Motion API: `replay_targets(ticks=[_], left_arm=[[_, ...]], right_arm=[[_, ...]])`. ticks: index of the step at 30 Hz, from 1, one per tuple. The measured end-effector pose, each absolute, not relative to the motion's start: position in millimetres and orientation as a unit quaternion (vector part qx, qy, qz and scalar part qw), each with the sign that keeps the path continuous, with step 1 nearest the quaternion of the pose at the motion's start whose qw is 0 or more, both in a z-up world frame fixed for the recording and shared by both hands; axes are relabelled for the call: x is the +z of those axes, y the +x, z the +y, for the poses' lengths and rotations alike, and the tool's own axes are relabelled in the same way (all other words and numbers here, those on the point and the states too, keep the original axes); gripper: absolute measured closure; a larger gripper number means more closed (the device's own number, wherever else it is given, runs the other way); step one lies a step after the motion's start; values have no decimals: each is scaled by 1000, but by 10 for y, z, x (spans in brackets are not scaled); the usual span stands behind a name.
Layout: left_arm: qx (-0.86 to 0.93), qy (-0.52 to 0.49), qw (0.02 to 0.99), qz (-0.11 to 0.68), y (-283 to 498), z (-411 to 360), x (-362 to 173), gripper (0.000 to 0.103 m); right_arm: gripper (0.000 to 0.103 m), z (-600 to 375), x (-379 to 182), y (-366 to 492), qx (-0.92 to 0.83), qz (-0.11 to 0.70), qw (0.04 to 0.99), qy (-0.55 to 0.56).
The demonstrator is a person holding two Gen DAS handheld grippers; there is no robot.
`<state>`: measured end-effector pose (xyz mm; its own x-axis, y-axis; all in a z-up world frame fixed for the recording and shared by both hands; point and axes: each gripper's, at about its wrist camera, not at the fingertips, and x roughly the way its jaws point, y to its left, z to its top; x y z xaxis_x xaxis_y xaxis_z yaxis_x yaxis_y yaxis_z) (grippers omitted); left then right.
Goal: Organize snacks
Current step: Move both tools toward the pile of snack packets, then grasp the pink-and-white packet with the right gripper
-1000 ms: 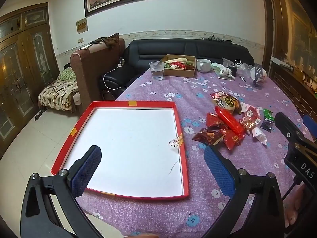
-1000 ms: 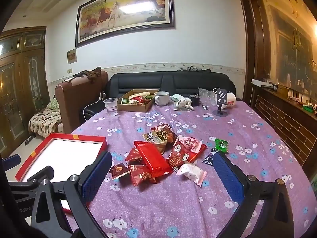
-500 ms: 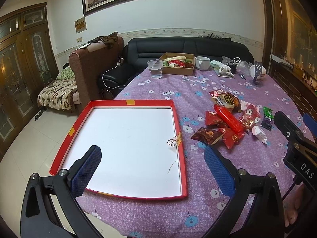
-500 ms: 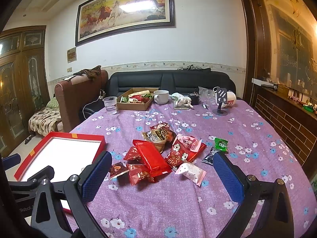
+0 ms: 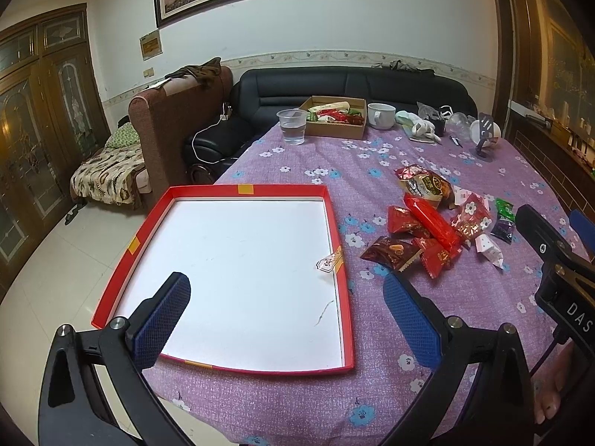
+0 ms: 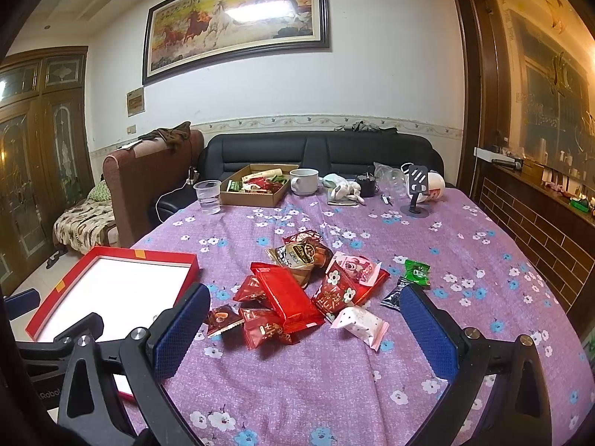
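A shallow red tray (image 5: 336, 230) with a bare white floor lies on the purple flowered tablecloth, left of a pile of snack packets (image 5: 431, 230). The tray (image 6: 191, 265) and the packet pile (image 6: 297, 290) also show in the right wrist view. The pile holds a long red pack (image 6: 286, 295), small red packets, a brown one (image 6: 222, 317), a pink-white one (image 6: 360, 322) and a green one (image 6: 418, 271). My left gripper (image 5: 286, 312) hovers open over the tray's near edge, holding nothing. My right gripper (image 6: 303, 319) hangs open just in front of the pile, also with nothing in it.
At the table's far end stand a cardboard box of snacks (image 6: 256, 187), a plastic cup of water (image 6: 208, 197), a white mug (image 6: 304, 181), a phone stand (image 6: 416, 193) and small clutter. A black sofa and a brown armchair sit beyond. The right gripper's body (image 5: 557, 260) shows at right.
Both views have drifted slightly back and up over the second, so the table sits a little lower in frame. Both grippers stay open, and the tray and packets have not moved.
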<state>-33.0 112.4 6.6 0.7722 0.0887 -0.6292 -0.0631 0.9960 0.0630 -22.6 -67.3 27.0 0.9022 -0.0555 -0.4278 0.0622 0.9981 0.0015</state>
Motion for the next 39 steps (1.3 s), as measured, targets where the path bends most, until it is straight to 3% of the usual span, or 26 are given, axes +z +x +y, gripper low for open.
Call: replay_targets(ticks=[30,39], left_arm=[[45,21,933,356,-224,1153,-79,0],[1,55,926,374,152,623,-119,0]], right_arm=[[0,-649,230,-164,-34,234,972,-2],[0,-1248,16,103,-76,221,972,32]])
